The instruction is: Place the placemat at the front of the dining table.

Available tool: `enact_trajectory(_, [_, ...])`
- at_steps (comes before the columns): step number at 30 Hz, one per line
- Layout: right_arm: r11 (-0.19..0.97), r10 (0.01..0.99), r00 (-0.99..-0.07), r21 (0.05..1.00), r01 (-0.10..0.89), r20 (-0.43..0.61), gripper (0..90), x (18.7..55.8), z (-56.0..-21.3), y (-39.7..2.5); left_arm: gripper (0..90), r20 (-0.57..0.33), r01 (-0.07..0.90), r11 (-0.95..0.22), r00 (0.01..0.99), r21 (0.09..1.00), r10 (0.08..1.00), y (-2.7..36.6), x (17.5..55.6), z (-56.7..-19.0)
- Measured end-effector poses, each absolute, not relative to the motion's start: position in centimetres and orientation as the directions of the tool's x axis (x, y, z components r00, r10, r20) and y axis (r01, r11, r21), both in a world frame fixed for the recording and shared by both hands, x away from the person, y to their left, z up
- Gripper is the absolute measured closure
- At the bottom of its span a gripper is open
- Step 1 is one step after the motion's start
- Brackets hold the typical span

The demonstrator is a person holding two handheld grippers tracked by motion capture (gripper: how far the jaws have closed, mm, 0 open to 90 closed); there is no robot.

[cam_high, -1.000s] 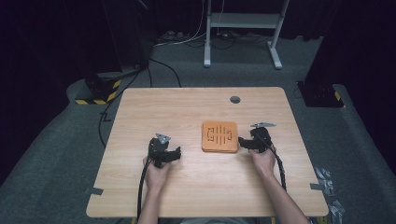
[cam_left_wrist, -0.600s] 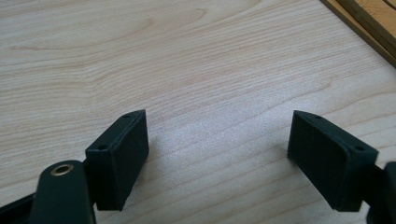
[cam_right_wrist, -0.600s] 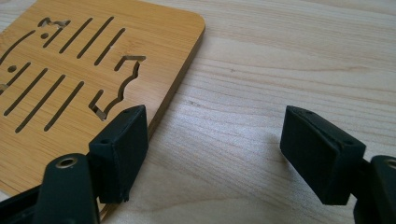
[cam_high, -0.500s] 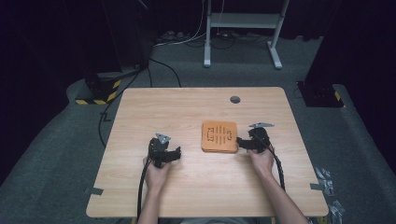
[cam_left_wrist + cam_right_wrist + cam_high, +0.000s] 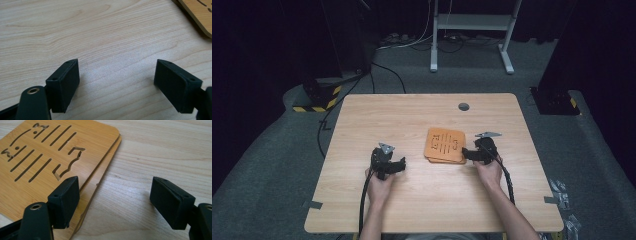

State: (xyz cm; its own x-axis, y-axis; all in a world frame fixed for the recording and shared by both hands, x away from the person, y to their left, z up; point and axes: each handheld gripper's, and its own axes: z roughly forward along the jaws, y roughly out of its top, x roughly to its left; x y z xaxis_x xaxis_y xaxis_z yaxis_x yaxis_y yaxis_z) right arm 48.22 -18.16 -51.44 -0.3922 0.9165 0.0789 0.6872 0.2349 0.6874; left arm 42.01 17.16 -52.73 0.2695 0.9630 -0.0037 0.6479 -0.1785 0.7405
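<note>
Right gripper view: trivets [image 5: 50, 157] beneath right tool [image 5: 113, 202]

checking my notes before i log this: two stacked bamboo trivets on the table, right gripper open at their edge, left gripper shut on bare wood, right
Not quite. The left gripper is open, not shut: the left gripper view shows its jaws wide apart over bare table. The rest holds: the right gripper is open at the edge of the two stacked bamboo trivets.

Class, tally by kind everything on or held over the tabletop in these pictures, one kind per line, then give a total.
Bamboo trivets, stacked: 2, top trivet, lower trivet
Handheld grippers: 2, left gripper, right gripper
Grey disc in the table: 1, grey disc
Total: 5
</note>
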Motion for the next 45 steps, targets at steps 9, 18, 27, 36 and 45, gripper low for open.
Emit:
enact_trajectory(9, [0.244,0.91,-0.407,0.691,0.681,0.08,23.5,48.1,-51.5,-17.5,20.6,-0.004,0.648,-0.178,0.269,0.741,0.963,17.2,42.0,-52.7])
enact_trajectory(18, [0.263,0.9,-0.43,0.697,0.668,0.073,23.3,47.8,-51.3,-17.1,20.8,-0.002,0.652,-0.168,0.252,0.74,0.968,17.2,42.0,-52.7])
enact_trajectory(27, [0.227,0.904,-0.416,0.713,0.664,0.099,22.8,47.9,-51.9,-17.8,23.7,-0.049,0.68,-0.144,0.257,0.718,0.965,17.2,42.7,-52.2])
enact_trajectory(36, [0.216,0.9,-0.422,0.734,0.644,0.105,22.5,47.7,-52.3,-18.1,24.8,-0.106,0.651,-0.138,0.321,0.746,0.941,15.3,43.8,-51.3])
enact_trajectory(45, [0.218,0.9,-0.424,0.738,0.638,0.101,23.8,47.7,-52.3,-18.1,24.6,-0.106,0.624,-0.157,0.363,0.765,0.926,12.8,45.2,-49.8])
